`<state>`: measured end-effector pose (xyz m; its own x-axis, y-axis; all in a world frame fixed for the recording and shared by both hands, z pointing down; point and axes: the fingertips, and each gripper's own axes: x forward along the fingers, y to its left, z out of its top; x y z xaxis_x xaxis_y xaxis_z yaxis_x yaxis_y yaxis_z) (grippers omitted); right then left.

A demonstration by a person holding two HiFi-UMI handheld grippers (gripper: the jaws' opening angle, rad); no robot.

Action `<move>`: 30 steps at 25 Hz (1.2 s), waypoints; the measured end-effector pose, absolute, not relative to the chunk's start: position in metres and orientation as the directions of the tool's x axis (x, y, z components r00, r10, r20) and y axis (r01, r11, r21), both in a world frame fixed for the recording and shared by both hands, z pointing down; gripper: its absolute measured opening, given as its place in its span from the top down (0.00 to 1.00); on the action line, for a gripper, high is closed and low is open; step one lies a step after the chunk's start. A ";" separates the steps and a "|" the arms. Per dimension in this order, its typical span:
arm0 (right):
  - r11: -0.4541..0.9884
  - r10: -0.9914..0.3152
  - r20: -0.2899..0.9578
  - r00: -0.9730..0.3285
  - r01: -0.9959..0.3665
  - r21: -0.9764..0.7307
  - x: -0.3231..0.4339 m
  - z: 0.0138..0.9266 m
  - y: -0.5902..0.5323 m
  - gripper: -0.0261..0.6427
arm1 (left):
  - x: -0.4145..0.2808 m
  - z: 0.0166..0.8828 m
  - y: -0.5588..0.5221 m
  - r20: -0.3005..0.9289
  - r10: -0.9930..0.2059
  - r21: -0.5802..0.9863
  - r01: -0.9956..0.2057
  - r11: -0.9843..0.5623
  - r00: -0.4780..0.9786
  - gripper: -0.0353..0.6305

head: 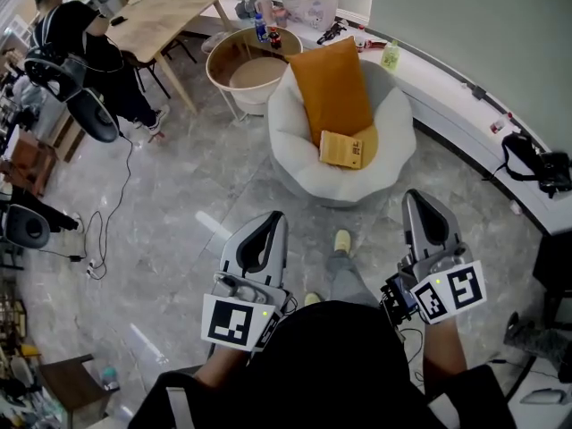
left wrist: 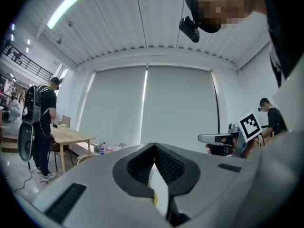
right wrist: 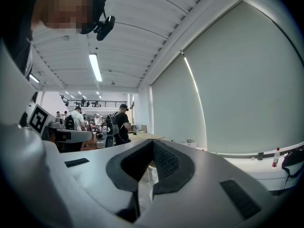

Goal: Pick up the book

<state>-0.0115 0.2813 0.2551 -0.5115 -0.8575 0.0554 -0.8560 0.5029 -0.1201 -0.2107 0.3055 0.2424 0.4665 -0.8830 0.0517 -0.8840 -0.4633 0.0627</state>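
The book is a thin, mustard-yellow paperback with a little dark print near one corner of its cover. It is closed and lies cover up, turned slightly askew, on the seat of a round white armchair. Its top edge touches the foot of an orange cushion propped against the chair's back.

Grey left claw, grey right claw, black-and-white marker cubes, black top
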 end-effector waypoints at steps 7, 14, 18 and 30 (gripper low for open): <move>0.504 -0.854 0.065 -0.516 -0.853 -0.137 0.003 0.261 0.222 0.94 | -0.195 0.247 0.248 0.075 -0.880 0.063 -0.883 -0.465 0.469 0.93; 0.505 -0.851 0.072 -0.520 -0.848 -0.158 0.020 0.266 0.173 0.94 | -0.177 0.249 0.200 0.092 -0.881 0.060 -0.886 -0.459 0.463 0.93; 0.512 -0.846 0.077 -0.528 -0.844 -0.162 0.027 0.269 0.147 0.94 | -0.171 0.251 0.172 0.103 -0.886 0.057 -0.892 -0.449 0.453 0.93; 0.525 -0.833 0.084 -0.547 -0.829 -0.192 0.055 0.274 0.079 0.94 | -0.140 0.250 0.106 0.127 -0.889 0.049 -0.897 -0.438 0.441 0.93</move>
<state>0.0552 0.0792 0.2736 -0.5473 -0.8327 0.0839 -0.8289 0.5254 -0.1922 -0.1395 0.1060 0.2501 0.4410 -0.8885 0.1265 -0.8974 -0.4384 0.0492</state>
